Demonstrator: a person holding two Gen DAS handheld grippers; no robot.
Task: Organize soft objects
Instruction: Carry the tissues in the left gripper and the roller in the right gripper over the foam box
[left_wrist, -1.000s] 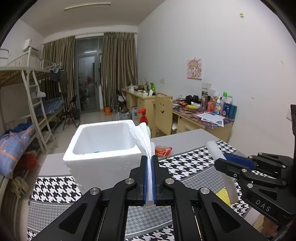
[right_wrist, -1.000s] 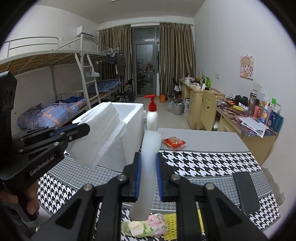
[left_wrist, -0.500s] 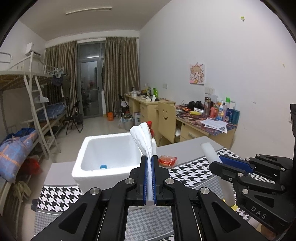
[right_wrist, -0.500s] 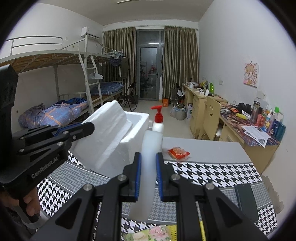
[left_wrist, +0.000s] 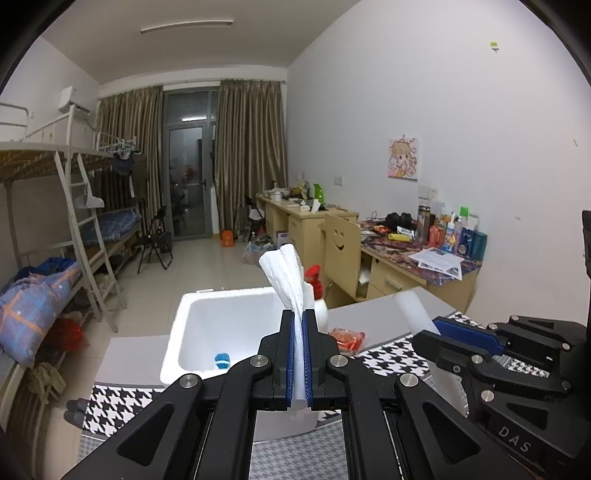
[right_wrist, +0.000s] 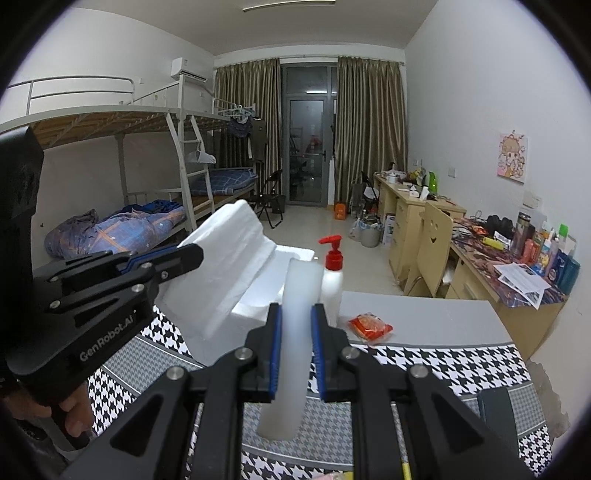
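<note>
My left gripper is shut on a folded white foam sheet that sticks up between its fingers; it shows as a broad white slab in the right wrist view. My right gripper is shut on a white foam tube, held upright; that tube also shows in the left wrist view. Both are raised above the table, near an open white foam box with a small blue item inside.
A pump bottle with a red top stands beside the box. A red snack packet lies on the grey table. A houndstooth cloth covers the near part. A dark phone lies at right.
Both grippers have risen and tilted upward with their foam pieces; the box now sits lower and farther in view, and its inside shows more.
</note>
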